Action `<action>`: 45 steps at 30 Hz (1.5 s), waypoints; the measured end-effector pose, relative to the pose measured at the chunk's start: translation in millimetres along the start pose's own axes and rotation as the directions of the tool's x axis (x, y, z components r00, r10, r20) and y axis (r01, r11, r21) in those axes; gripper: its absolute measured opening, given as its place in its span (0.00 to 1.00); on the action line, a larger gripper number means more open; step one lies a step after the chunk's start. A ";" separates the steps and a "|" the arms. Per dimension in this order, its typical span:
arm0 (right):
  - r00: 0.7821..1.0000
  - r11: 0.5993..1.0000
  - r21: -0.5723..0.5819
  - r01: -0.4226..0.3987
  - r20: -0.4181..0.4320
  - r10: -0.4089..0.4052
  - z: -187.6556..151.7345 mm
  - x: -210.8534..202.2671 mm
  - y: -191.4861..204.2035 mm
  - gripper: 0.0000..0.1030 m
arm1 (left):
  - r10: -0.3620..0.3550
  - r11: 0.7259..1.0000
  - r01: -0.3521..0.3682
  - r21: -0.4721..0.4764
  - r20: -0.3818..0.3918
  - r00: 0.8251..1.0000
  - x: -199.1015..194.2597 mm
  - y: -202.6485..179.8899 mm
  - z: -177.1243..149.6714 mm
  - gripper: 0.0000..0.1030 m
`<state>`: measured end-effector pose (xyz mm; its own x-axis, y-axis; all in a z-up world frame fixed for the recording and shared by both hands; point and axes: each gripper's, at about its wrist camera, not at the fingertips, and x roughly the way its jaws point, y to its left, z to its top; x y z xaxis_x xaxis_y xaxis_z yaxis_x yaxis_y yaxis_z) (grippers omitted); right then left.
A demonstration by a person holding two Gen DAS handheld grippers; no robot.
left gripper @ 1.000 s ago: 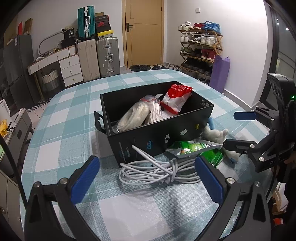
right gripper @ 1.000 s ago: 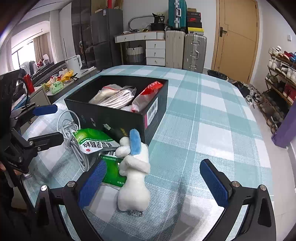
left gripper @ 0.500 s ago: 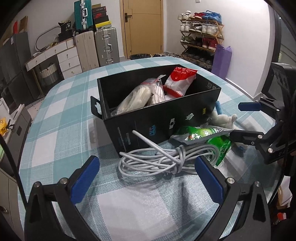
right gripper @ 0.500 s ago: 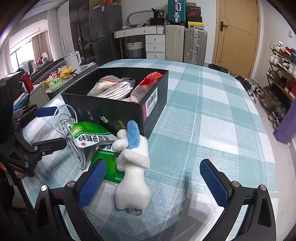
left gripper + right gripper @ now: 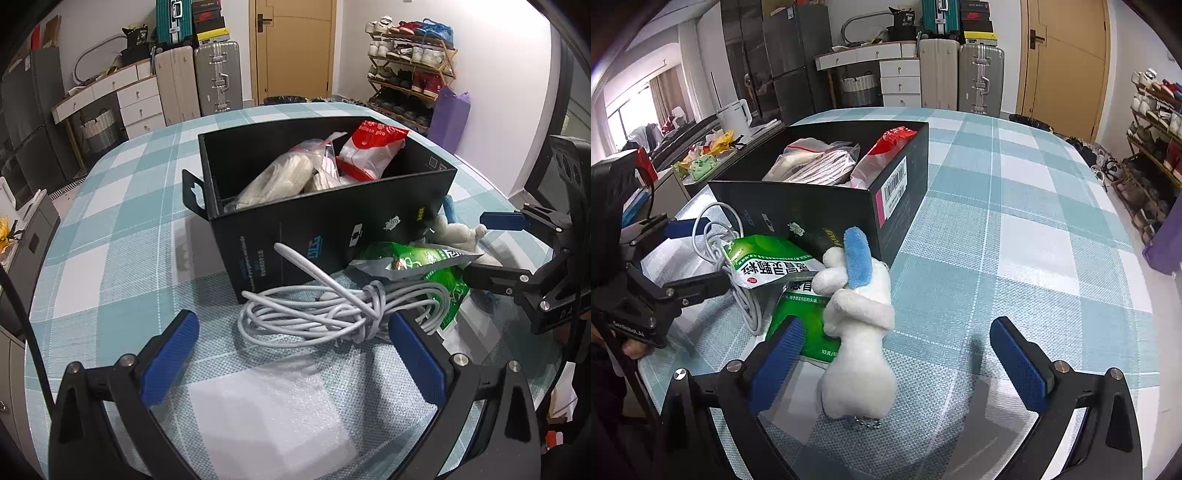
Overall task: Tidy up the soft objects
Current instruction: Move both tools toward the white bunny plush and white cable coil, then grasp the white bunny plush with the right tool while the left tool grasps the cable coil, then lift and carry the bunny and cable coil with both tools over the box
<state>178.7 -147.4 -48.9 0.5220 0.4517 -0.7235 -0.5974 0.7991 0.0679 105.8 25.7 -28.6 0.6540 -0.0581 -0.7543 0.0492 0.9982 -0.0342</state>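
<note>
i hold two grippers over a checked worktop (image 5: 1015,206), and both sets of jaws are spread wide with nothing between the pads. my left gripper (image 5: 295,354) faces the coiled white cable (image 5: 332,310), which lies on the cloth just in front of the black box (image 5: 332,221), its loose end arching up against the box's near wall. my right gripper (image 5: 897,354) faces the white plush toy (image 5: 860,332), which lies lengthways toward me, its blue ear (image 5: 857,258) up near the box corner and a small metal chain at its near end. the toy rests partly on two green packets (image 5: 768,262), and these in turn overlap the cable, so the three loose things are stacked at their edges; i judge that lifting one may drag its neighbour. the box already holds a clear bag of pale cloth (image 5: 816,162) and a red and white packet (image 5: 369,151), which fill the far right part, while the left end looks free, so that seems the place for what remains. the toy sits off centre, close to my right gripper's left pad, so i would shift leftward before closing. to the right of the toy the worktop is bare and gives room to swing; on the left my two grippers are near each other, and the box's wall stands between the items and their goal, so each must rise over its rim.
</note>
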 end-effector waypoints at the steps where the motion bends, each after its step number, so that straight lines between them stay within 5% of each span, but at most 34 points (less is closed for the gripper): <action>1: 1.000 1.000 0.001 -0.003 -0.001 0.003 0.3 0.4 0.0 0.99 | 0.000 1.000 0.000 0.001 -0.005 1.000 0.4 -0.3 -0.6 1.00; 7: 1.000 0.999 0.009 -0.031 0.006 0.031 1.2 1.0 0.5 0.94 | -0.012 1.000 0.012 0.000 -0.009 1.000 0.5 -0.6 -1.4 1.00; 18: 0.995 0.995 0.027 -0.100 0.003 0.100 2.6 4.0 0.9 0.55 | -0.049 0.999 0.049 -0.019 -0.002 0.999 -1.4 4.0 -2.0 0.99; 23: 0.994 0.994 0.020 -0.108 0.006 0.108 2.4 3.4 2.5 0.50 | -0.076 0.997 0.076 -0.026 0.006 0.997 -3.6 5.7 -2.7 0.97; 31: 0.994 0.994 0.009 -0.111 0.011 0.111 1.7 2.0 5.2 0.50 | -0.103 0.995 0.103 -0.014 0.013 0.995 -6.3 2.0 -4.3 0.73; 37: 0.994 0.994 0.001 -0.111 0.018 0.111 2.1 0.7 6.0 0.49 | -0.101 0.995 0.101 -0.004 0.018 0.995 -8.6 0.2 -4.2 0.72; 45: 0.994 0.994 -0.010 -0.108 0.031 0.109 3.2 -1.8 5.5 0.34 | -0.112 0.994 0.112 0.001 0.027 0.993 -13.1 -1.4 -4.0 0.72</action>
<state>176.4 -142.5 -45.0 0.4727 0.5480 -0.6901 -0.6568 0.7412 0.1387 94.1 25.1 -21.3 0.6645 -0.1697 -0.7278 0.1228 0.9854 -0.1176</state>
